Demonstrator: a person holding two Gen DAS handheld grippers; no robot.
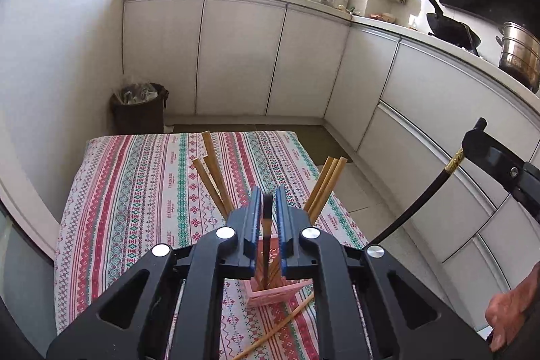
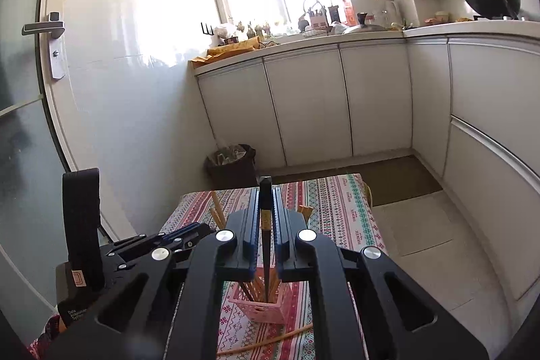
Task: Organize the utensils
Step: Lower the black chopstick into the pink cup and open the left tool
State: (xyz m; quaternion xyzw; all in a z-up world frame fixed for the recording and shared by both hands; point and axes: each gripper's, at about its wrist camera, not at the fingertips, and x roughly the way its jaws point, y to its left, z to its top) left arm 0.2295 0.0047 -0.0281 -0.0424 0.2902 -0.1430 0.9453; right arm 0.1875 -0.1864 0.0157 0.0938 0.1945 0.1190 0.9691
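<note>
A pink holder (image 1: 270, 292) stands on the striped tablecloth (image 1: 141, 191) and holds several bamboo chopsticks (image 1: 216, 171). My left gripper (image 1: 268, 204) is above the holder with a black chopstick (image 1: 266, 242) between its jaws, tip down in the holder. My right gripper (image 2: 266, 201) is also above the holder (image 2: 260, 309) and has a black chopstick (image 2: 266, 242) with a gold band between its jaws, tip down in the holder. In the left wrist view the right gripper (image 1: 486, 150) appears at the right holding its black chopstick (image 1: 415, 201). One bamboo chopstick (image 1: 280, 323) lies loose on the cloth.
White cabinets (image 1: 236, 56) run along the back and right. A dark waste bin (image 1: 140, 107) stands on the floor behind the table. A wok (image 1: 452, 29) and a steel pot (image 1: 519, 53) sit on the counter at the right. A door (image 2: 20, 90) is at the left.
</note>
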